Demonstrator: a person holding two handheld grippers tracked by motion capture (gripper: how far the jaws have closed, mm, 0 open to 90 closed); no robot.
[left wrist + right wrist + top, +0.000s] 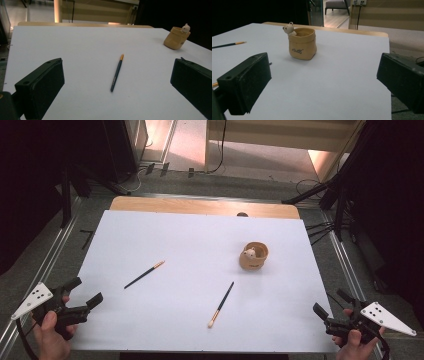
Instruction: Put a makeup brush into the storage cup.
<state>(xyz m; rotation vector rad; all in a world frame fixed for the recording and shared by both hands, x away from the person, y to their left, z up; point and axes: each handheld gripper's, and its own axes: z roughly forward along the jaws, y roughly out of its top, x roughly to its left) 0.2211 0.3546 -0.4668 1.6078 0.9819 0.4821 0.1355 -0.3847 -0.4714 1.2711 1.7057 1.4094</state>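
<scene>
Two thin makeup brushes lie flat on the white sheet covering the desk, and a small tan cup with a bear figure on its rim stands upright toward the far right; the likely work is to lift the brushes and stand them in that cup. The left claw hovers at the near left corner with its jaws wide apart and nothing between them, aimed at the dark brush with the orange ferrule, which lies well apart from it at a slant. The right claw hangs at the near right corner, jaws likewise spread and empty, facing the cup, while the brush with the pale bristle tip lies near the front middle of the desk, between the two claws. The risk from here lies in the brushes being so slim and low: jaws closing a little high would slide over the handle or roll it away, and pressing down to compensate could drag or wrinkle the sheet. The cup looks light, so a brush pushed in at an angle could tip or shove it.
</scene>
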